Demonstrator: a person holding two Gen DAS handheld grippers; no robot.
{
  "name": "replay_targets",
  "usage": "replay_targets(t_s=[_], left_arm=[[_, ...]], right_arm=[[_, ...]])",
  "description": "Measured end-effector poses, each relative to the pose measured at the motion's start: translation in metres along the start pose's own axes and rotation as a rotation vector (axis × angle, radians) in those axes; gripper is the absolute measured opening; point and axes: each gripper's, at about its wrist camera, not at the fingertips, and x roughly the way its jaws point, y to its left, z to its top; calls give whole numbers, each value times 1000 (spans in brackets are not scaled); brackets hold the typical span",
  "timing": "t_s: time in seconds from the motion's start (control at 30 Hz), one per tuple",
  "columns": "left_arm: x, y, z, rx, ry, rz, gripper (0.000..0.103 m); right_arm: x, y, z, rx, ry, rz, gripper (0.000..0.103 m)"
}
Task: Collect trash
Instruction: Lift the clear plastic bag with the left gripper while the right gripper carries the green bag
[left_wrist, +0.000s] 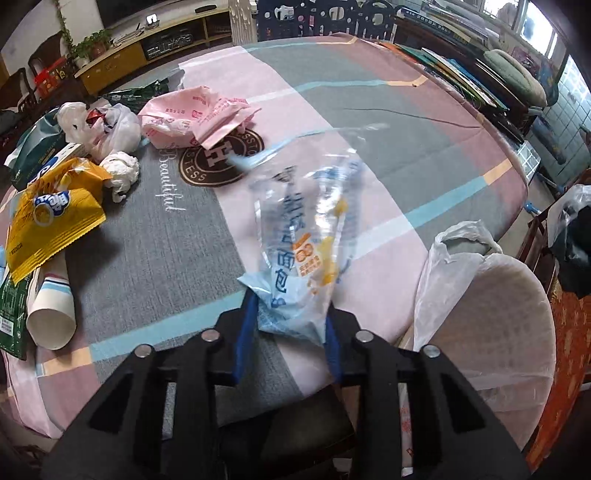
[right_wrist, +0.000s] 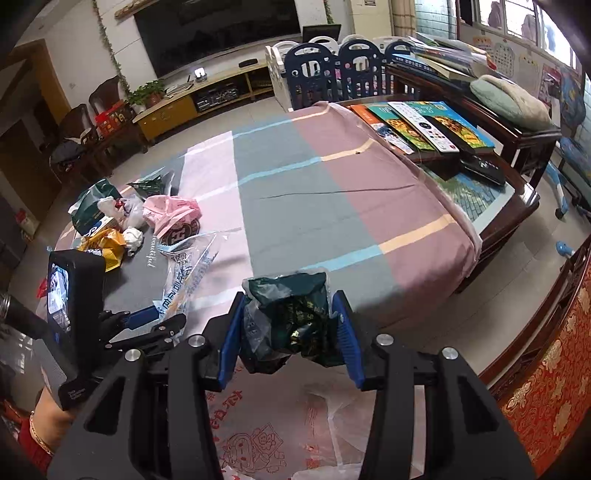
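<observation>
Cluttered desk (left_wrist: 155, 236): left gripper (left_wrist: 288, 314) fingers clamp clear wrapper (left_wrist: 306, 229), right gripper (right_wrist: 291, 325) fingers clamp green packet (right_wrist: 291, 306); thin wrapper's 12 o'clock tail may slip.

- Far wall: white, with a dark screen (right_wrist: 218, 29) above a low yellow cabinet (right_wrist: 192, 99).
- Far left: wooden chairs (right_wrist: 107, 96).
- Right: windows (right_wrist: 517, 18), daylight.
- Floor (right_wrist: 229, 118): pale tiles.
</observation>
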Motion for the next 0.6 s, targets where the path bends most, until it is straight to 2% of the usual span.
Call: replay_targets(t_s=[0.07,0.23,0.37,0.47,0.6], left_arm=[[-16,10,-4,-24,-32,32,26],[-90,45,-16,-120,-190,60,26],[-142,56,-32,-162,-289,73,26],[-175,58,-46,-175,-341,92,26],[-201,63,-66,-199,-364,135,27]], right_arm=[[-2,6,0,-10,0,10,47],[-14,22,1,-53,-15,20,47],[-31,35,-1,-91,-40,19,47],[-42,44,-1,-103,-58,30,47],[-56,75,-3,-160,-86,60,47]])
